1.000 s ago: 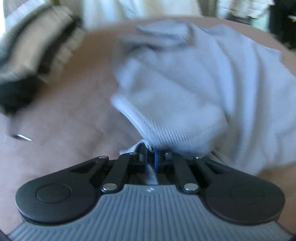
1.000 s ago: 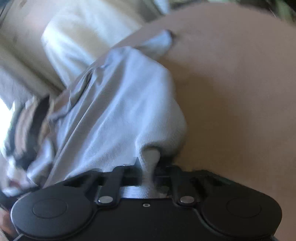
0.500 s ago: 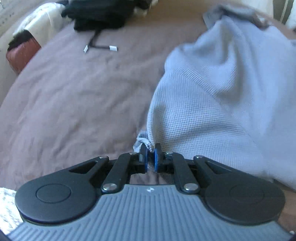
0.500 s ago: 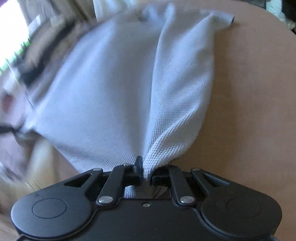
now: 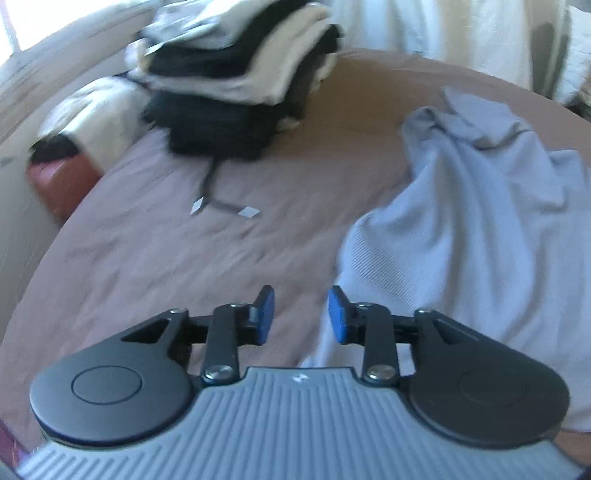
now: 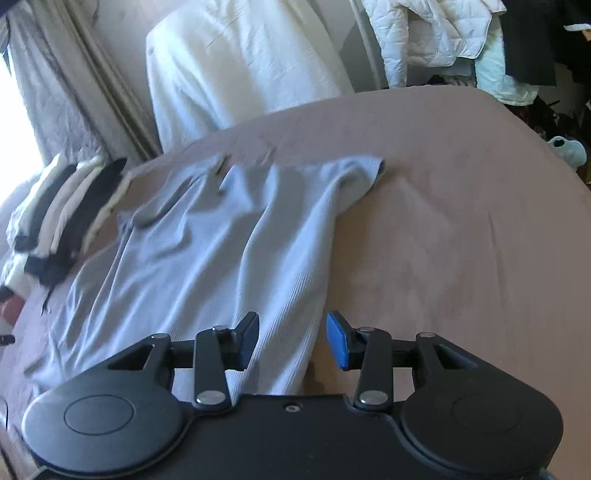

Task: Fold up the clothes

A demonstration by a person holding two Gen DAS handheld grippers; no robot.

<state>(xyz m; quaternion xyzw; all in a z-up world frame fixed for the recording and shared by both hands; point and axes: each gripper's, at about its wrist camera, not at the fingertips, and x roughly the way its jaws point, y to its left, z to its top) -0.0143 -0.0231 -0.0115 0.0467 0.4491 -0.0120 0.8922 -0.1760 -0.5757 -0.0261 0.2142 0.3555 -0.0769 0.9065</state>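
A: What does the left wrist view give that the right one lacks?

B: A close look at the stack (image 5: 236, 70) of folded black and cream clothes at the far side of the bed (image 5: 147, 251), a black cord with two white tags (image 5: 221, 206) trailing from under it, and a red-brown box (image 5: 59, 181) at the bed's left edge. The left gripper (image 5: 301, 314) has its jaws spread wide with nothing between them, over bare sheet just beside the shirt (image 5: 480, 236).

A: And the right wrist view?

B: It shows the whole shirt (image 6: 207, 251), a white draped cloth (image 6: 240, 66) beyond the bed, and hanging garments (image 6: 443, 33) at upper right. The right gripper (image 6: 291, 339) is also wide apart, holding nothing, above the shirt's near edge.

A: How does the shirt look?

B: Pale blue, ribbed knit, lying on the brown sheet with long wrinkles running lengthwise, one short sleeve (image 6: 360, 173) spread out to the right, the collar end bunched.
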